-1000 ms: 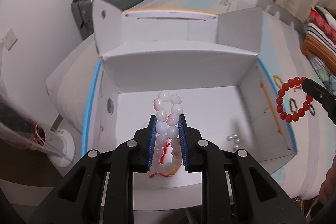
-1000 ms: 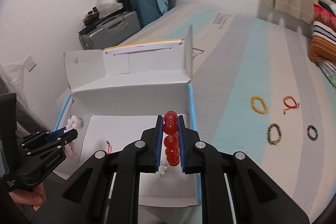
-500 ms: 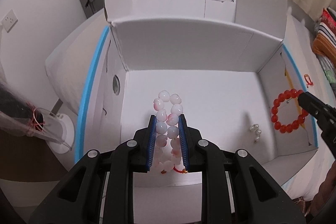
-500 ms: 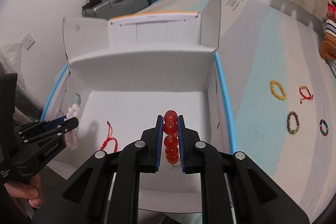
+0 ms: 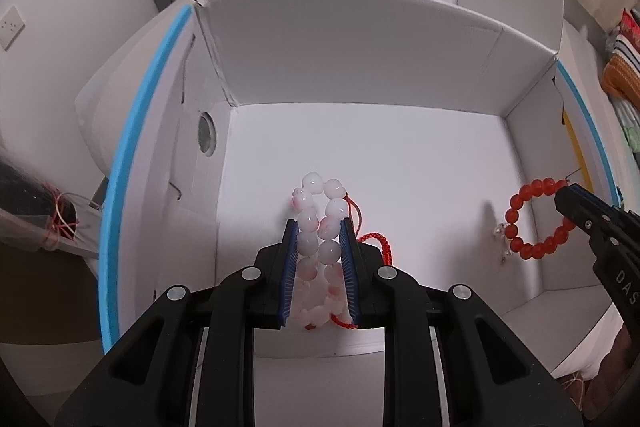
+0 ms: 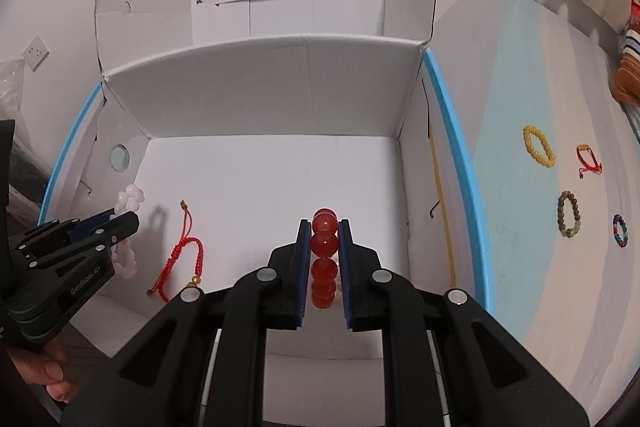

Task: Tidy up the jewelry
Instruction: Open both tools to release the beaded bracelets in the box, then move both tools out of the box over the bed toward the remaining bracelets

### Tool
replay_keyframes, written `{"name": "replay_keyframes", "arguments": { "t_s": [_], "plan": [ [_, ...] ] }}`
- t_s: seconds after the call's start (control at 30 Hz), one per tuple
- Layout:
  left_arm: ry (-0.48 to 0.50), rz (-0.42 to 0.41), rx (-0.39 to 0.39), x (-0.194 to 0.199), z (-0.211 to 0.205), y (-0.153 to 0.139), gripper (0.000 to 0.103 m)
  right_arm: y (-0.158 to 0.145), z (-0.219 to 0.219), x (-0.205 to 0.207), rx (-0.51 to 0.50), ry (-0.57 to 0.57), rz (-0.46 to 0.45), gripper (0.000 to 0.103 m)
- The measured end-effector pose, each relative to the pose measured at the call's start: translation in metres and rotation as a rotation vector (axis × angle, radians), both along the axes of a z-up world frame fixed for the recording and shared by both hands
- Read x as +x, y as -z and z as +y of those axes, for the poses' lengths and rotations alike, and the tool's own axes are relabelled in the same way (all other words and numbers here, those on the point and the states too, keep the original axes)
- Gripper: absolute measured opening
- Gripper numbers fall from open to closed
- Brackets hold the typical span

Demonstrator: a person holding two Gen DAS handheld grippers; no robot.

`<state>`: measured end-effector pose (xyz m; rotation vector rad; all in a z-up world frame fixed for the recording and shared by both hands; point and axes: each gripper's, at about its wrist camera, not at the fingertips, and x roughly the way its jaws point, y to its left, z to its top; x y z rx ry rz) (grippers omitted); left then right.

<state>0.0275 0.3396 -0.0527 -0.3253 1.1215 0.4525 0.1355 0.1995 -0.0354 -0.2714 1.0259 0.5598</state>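
My left claw point(image 5: 319, 247) is clamped on a pale pink bead bracelet point(image 5: 320, 223), whose loop stands up between the blue pads point(image 5: 289, 267) and pokes out past the tips. It hangs over the left half of the white box point(image 5: 360, 27), above the floor. Under it a red cord bracelet point(image 6: 180, 251) lies flat on the box floor, well apart from the far wall.

My right claw point(image 6: 324, 259) is clamped on a red bead bracelet point(image 6: 324, 247); from the left wrist camera the red ring point(image 5: 536, 223) hangs open at the claw tip, inside the box near its right wall. I see something small and pale on the floor just beside that ring, too small to identify.

The box sits on a bed point(image 6: 540, 67) with its flaps standing up. Four more bracelets lie on the bed to the right of the box, apart from each other: a yellow one point(image 6: 538, 146), a red cord one point(image 6: 589, 163), a brown bead one point(image 6: 570, 214) and a multicoloured one point(image 6: 620, 231).
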Motion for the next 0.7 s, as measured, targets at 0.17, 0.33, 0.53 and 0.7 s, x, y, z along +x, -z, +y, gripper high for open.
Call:
{"name": "replay_keyframes", "arguments": {
  "t_s": [0.17,0.33,0.53,0.7],
  "plan": [
    [-0.014,-0.005,0.027,0.002,0.0,-0.005,0.024,-0.003,0.001,-0.002,-0.014,0.014,-0.037,0.016],
    [-0.028,-0.05,0.055,0.001,-0.003,-0.024,0.047,-0.023,-0.003,-0.008,0.025,0.013,-0.096,0.044],
    [-0.029,-0.109,0.116,0.003,-0.015,-0.049,0.073,-0.048,-0.021,-0.012,0.077,0.034,-0.171,0.074],
    [-0.029,-0.162,0.137,0.002,-0.031,-0.065,0.089,-0.06,-0.042,-0.007,0.085,0.076,-0.192,0.087]
  ]
}}
